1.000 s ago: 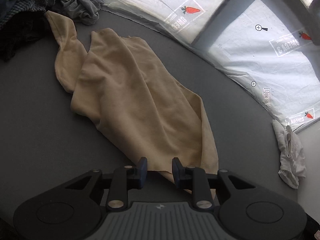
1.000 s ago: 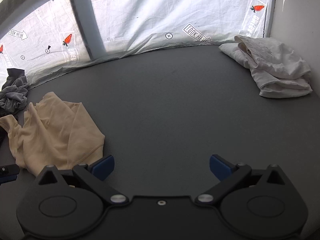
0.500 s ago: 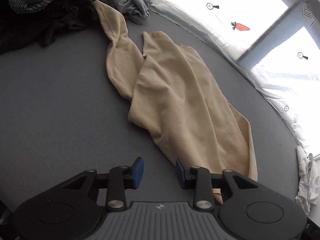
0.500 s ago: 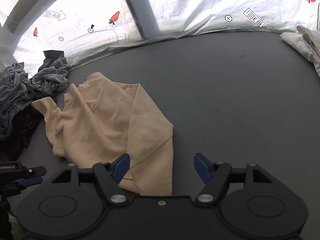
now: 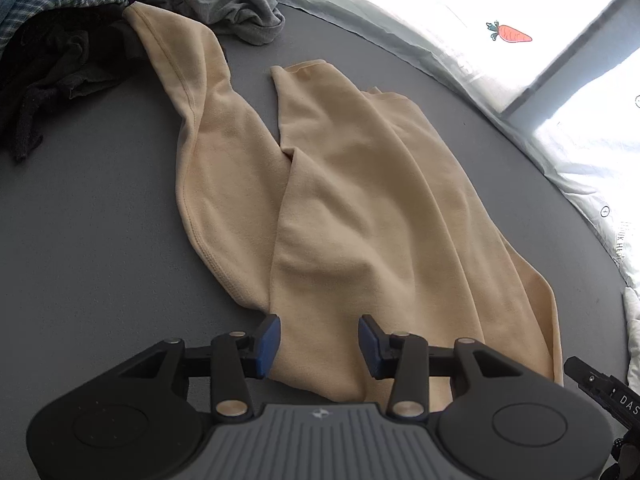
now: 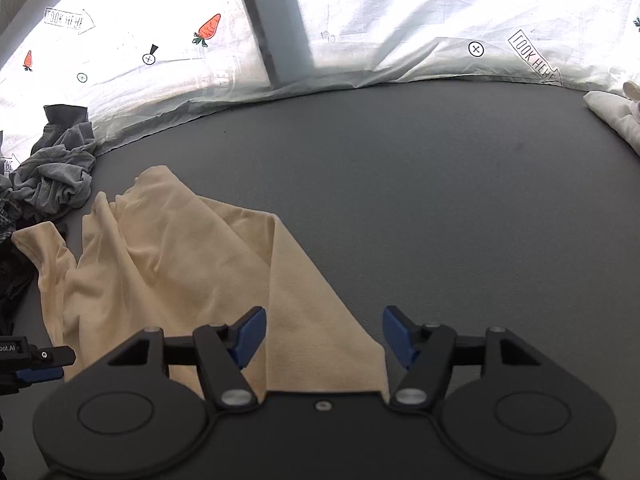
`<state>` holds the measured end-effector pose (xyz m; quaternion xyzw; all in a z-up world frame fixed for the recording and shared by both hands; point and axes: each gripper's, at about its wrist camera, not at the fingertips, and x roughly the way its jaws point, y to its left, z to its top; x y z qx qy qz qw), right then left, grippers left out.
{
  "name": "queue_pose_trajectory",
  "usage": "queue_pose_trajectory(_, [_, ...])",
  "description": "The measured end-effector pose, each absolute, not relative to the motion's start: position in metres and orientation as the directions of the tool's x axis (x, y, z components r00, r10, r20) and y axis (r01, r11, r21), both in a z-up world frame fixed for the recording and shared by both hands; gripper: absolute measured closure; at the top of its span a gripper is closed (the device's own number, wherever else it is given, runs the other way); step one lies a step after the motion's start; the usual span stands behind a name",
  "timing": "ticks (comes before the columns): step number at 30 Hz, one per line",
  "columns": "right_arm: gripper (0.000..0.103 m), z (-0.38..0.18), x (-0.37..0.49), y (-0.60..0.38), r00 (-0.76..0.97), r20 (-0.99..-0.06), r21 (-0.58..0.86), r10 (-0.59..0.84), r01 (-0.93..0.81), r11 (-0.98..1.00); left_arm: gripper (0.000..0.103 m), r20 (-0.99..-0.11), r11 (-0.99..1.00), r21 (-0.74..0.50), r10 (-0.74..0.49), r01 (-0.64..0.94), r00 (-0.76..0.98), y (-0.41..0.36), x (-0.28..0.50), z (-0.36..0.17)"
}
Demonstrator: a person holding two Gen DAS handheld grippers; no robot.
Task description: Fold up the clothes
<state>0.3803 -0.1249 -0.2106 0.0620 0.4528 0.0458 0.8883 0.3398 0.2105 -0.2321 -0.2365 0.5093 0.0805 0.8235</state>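
From my left wrist camera, the left gripper point(image 5: 319, 338) hangs released over the near edge of the tan garment point(image 5: 360, 208) spread on the grey table point(image 5: 80, 240). From the right wrist, my right gripper point(image 6: 324, 334) gapes wide over its corner, apparently not touching.

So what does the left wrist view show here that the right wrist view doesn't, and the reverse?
Only the left wrist view shows the plaid garment in the dark clothes pile, and the left gripper, open over the tan garment's near edge. Only the right wrist view shows the window post, the folded white cloth far right, and the right gripper, open over the tan hem corner. Both show the tan garment on the grey table, the grey crumpled garment, and the carrot-print sheet.
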Motion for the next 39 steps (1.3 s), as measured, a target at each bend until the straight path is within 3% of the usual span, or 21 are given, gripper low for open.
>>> queue_pose_trajectory(3, [0.051,-0.218,0.412,-0.110,0.579,-0.808,0.087,0.111,-0.069,0.994,0.058,-0.875,0.883,-0.294,-0.095,-0.366,0.475,0.221,0.354,-0.234])
queue_pose_trajectory(11, [0.056,-0.242,0.474,-0.074,0.484,-0.859,0.052,0.167,-0.243,0.969,0.050,-0.860,0.883,-0.299,-0.085,-0.361,0.504,0.250,0.415,-0.248])
queue_pose_trajectory(12, [0.067,-0.246,0.480,-0.069,0.466,-0.868,0.047,0.173,-0.269,0.962,0.049,-0.858,0.884,-0.302,-0.088,-0.357,0.506,0.252,0.422,-0.250])
queue_pose_trajectory(14, [0.077,-0.248,0.485,-0.064,0.461,-0.867,0.049,0.189,-0.297,0.953,0.049,-0.861,0.884,-0.300,-0.090,-0.358,0.500,0.256,0.435,-0.258])
queue_pose_trajectory(15, [0.094,-0.248,0.486,-0.063,0.466,-0.863,0.055,0.197,-0.301,0.952,0.049,-0.864,0.886,-0.293,-0.084,-0.360,0.496,0.256,0.440,-0.261])
queue_pose_trajectory(16, [0.101,-0.247,0.486,-0.065,0.474,-0.857,0.064,0.205,-0.296,0.953,0.048,-0.861,0.887,-0.290,-0.079,-0.358,0.503,0.256,0.442,-0.261])
queue_pose_trajectory(22, [0.101,-0.221,0.464,-0.089,0.614,-0.772,0.045,0.165,-0.206,0.977,0.048,-0.867,0.882,-0.283,-0.066,-0.378,0.494,0.256,0.438,-0.263])
queue_pose_trajectory(26, [0.101,-0.193,0.431,-0.122,0.728,-0.685,-0.139,-0.038,-0.079,0.987,0.048,-0.867,0.890,-0.275,-0.067,-0.363,0.493,0.251,0.426,-0.260])
queue_pose_trajectory(30, [0.101,-0.170,0.400,-0.178,0.752,-0.584,-0.298,-0.307,0.154,0.942,0.048,-0.873,0.917,-0.234,-0.052,-0.323,0.485,0.241,0.417,-0.258])
queue_pose_trajectory(35, [0.099,-0.184,0.383,-0.244,0.582,-0.661,-0.353,-0.474,0.316,0.881,0.048,-0.874,0.928,-0.231,-0.066,-0.293,0.481,0.235,0.420,-0.254])
queue_pose_trajectory(39, [0.061,-0.191,0.387,-0.239,0.601,-0.667,-0.314,-0.439,0.308,0.898,0.046,-0.866,0.935,-0.215,-0.049,-0.283,0.498,0.235,0.435,-0.249])
